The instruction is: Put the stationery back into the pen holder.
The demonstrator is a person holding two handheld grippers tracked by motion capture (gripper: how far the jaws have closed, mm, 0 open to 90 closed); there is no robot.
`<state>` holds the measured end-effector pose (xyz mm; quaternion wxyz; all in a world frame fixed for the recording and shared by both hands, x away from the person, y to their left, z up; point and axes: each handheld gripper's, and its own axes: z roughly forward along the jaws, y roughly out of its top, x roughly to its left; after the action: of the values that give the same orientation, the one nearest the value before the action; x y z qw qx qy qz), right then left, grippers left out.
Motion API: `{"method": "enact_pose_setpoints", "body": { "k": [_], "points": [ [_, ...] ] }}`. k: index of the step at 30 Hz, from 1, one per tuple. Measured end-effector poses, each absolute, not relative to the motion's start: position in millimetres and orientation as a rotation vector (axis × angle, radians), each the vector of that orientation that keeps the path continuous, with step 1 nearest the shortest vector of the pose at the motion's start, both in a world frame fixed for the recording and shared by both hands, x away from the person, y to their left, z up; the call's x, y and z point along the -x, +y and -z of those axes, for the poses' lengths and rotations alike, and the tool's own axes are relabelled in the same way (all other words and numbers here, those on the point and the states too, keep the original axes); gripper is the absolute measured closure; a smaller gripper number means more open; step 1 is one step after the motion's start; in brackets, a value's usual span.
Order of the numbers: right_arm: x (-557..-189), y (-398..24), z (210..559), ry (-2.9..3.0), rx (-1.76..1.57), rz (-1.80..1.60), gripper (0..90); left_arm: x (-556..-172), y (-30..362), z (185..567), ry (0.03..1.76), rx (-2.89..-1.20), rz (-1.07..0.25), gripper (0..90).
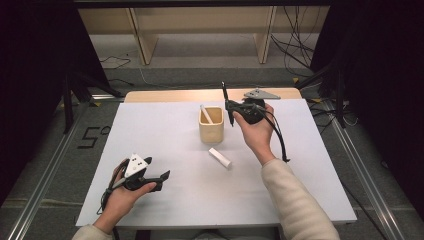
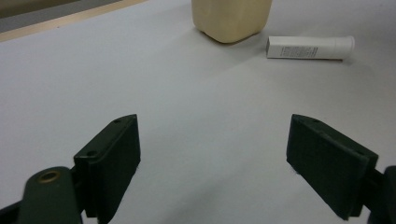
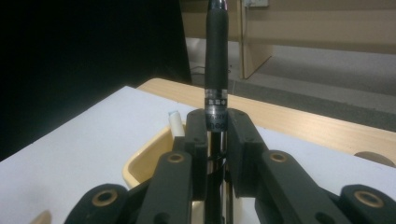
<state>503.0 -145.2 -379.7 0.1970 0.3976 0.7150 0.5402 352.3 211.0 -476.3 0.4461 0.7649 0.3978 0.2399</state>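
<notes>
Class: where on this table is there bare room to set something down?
Free: the white table top left of the cup, and the near strip between the left gripper and the sleeve. Crowded: around the cup, the white tube and the right gripper holding the pen.

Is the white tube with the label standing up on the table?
No, the white labelled tube lies flat on the grey table, beside the cream square cup.
</notes>
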Motion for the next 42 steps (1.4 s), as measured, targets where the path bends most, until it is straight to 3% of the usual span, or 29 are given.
{"method": "enact_pose_setpoints", "body": {
  "k": [42],
  "points": [
    [-515.0,-120.7,367.7,1.977,-1.080,-1.541,80.1,-352.2,211.1,476.2,0.983,-1.896,-0.593,17.2]
  ]
}}
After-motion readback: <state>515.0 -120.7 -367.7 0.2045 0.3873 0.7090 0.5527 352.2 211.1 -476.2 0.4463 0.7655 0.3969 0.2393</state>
